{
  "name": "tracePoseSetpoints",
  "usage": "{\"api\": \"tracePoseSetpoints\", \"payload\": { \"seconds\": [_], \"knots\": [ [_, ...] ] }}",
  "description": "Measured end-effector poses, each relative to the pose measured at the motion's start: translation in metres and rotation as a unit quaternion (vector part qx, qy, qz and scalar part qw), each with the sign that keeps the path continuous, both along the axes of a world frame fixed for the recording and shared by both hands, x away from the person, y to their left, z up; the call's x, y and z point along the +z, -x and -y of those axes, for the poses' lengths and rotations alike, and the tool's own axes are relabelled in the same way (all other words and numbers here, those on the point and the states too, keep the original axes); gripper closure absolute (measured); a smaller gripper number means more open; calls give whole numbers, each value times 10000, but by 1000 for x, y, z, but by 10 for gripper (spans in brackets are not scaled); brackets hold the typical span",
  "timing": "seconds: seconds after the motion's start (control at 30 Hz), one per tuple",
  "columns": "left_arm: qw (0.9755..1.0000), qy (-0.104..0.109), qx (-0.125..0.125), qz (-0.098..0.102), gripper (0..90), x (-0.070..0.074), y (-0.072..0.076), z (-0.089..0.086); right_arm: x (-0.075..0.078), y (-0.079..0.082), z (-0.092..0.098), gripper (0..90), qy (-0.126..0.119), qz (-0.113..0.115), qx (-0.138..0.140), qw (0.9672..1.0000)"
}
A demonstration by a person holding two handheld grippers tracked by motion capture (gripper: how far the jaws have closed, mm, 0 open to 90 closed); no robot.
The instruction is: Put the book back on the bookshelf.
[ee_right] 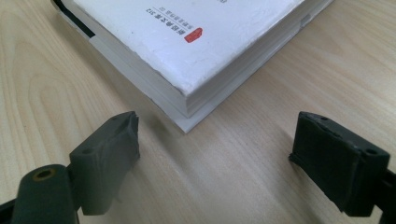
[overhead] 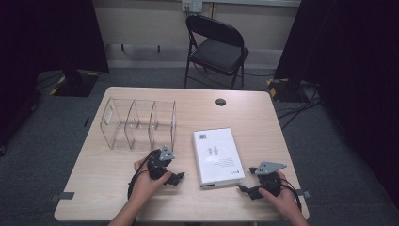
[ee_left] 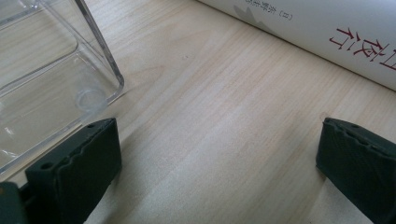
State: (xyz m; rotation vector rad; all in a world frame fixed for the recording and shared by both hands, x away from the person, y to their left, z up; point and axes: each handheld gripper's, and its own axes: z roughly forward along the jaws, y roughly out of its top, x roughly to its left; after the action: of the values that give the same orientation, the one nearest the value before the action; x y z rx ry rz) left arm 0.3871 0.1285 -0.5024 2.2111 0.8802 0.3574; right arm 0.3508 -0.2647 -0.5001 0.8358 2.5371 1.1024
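From the high view I have the white book [overhead: 218, 157] lying flat on the wooden surface [overhead: 254, 113], cover up, between my two hands and a little nearer the right-hand one. My left gripper [overhead: 175, 179] rests low on the surface just to the left of the book, with the clear acrylic organizer [overhead: 139, 123] standing behind it, its upright dividers making three open bays. My right gripper [overhead: 248, 190] sits near the front right corner of the surface, pointing in toward the book's near right corner. In the left gripper view my fingers [ee_left: 74, 170] stand wide apart with only bare wood between them; the corner of the organizer [ee_left: 56, 70] shows above the left finger and the book's edge [ee_left: 327, 32], with red printed characters on it, runs across the upper right, apart from both fingers. In the right gripper view the fingers [ee_right: 107, 154] are likewise spread wide and grip nothing; the book's corner [ee_right: 187, 56] points down toward the gap between them, close but not touching either, and I can see the stacked page edges and a small red stamp on the cover. Behind the surface a black folding chair [overhead: 216, 47] stands on the grey floor.
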Motion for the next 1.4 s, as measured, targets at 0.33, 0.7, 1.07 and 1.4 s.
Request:
{"api": "tracePoseSetpoints", "payload": {
  "seconds": [0.33,0.7,1.07,1.4],
  "knots": [
    [10000,9,-70,13,0,0,-5,5,0,4,0,142,3,25,-162,9999],
    [9982,-209,-514,-205,167,10,10,27,4,7,-1,427,-45,116,60,9999],
    [9922,-505,-1132,-163,162,20,25,53,5,7,-21,567,-41,116,296,9995],
    [9881,-610,-1407,-142,159,21,29,55,7,15,-47,572,22,52,598,9982]
  ]
}}
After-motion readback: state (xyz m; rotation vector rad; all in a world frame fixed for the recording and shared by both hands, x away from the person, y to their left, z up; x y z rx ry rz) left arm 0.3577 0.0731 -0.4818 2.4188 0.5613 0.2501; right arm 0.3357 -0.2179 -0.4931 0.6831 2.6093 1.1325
